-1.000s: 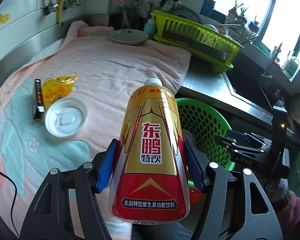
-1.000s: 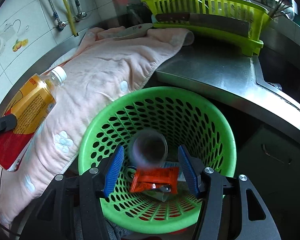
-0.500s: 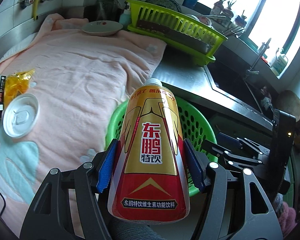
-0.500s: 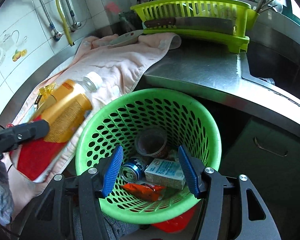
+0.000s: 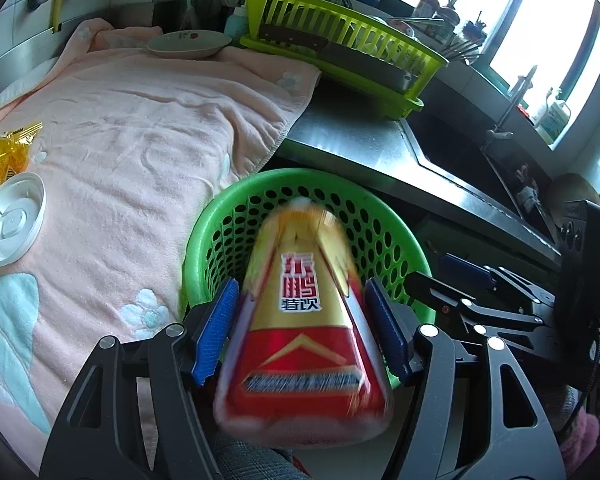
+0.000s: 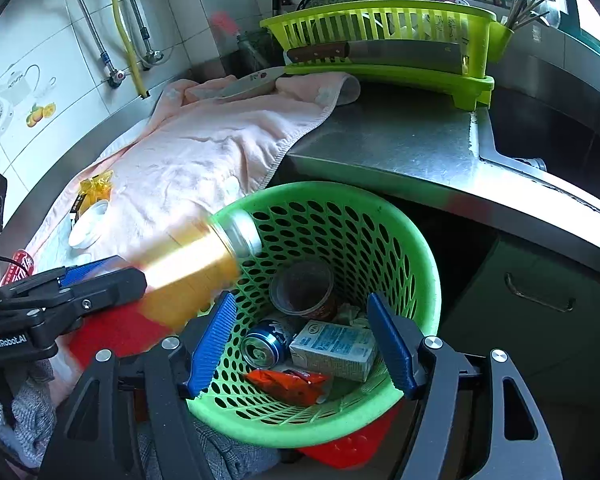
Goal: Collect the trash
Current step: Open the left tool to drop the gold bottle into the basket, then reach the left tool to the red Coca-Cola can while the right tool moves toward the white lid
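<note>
A gold and red drink bottle (image 5: 302,312) sits blurred between the blue pads of my left gripper (image 5: 302,330), whose jaws stand slightly wider than the bottle. Its cap end points into the green perforated basket (image 5: 380,224). In the right wrist view the bottle (image 6: 196,264) tips over the basket rim (image 6: 424,264). My right gripper (image 6: 302,344) is open and empty at the basket's near rim. Inside lie a blue can (image 6: 266,340), a carton (image 6: 334,350), a cup (image 6: 302,290) and a red wrapper (image 6: 288,384).
A pink towel (image 5: 140,120) covers the counter, with a white lid (image 5: 10,218), a yellow wrapper (image 5: 8,156) and a plate (image 5: 188,44) on it. A lime dish rack (image 5: 340,48) holds a knife. The steel counter and sink (image 5: 452,152) lie to the right.
The left gripper has moved right over the basket and opened a little. The bottle is now blurred and tipping cap-first into the basket. The right gripper stays at the basket.
</note>
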Motion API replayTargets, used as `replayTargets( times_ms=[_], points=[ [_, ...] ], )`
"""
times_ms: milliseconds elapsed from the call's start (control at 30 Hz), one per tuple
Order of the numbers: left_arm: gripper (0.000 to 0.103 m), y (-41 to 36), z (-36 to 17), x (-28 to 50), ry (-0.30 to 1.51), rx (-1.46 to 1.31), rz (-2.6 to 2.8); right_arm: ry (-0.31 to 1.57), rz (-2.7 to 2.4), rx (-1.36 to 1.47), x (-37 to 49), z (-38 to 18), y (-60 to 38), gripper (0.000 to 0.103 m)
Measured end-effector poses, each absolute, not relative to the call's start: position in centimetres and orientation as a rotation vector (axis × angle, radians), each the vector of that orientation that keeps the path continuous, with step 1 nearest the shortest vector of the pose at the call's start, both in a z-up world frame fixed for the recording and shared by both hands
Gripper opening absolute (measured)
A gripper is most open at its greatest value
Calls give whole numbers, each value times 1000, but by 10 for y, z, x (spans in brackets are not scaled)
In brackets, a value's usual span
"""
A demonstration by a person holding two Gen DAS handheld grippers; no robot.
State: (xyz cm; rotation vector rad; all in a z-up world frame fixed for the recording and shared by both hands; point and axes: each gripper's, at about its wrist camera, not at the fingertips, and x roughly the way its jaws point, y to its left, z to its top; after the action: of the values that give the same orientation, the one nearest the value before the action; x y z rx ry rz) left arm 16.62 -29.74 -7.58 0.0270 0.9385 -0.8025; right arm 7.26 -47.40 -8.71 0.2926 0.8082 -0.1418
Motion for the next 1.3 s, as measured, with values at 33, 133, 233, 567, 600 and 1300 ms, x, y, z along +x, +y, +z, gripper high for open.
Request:
replayTargets(
  times_ms=[33,133,233,567,600,1300],
  points=[
    [65,-296,-74,166,930,30,-797,809,-139,293,73,-87,-473,66],
    [72,-292,-67,164,908,33,-791,811,-139,291,74,-87,-470,66],
    [76,-288,-59,161,879,48,-769,805,-137,285,75,-84,-468,66],
    [80,-252,-28,159,792,78,-603,790,-97,250,83,-71,-447,70],
    [80,-246,-24,159,782,78,-582,789,-86,246,85,-70,-444,70],
    [87,-74,41,184,684,95,-81,762,145,134,148,-37,-332,77]
  ],
)
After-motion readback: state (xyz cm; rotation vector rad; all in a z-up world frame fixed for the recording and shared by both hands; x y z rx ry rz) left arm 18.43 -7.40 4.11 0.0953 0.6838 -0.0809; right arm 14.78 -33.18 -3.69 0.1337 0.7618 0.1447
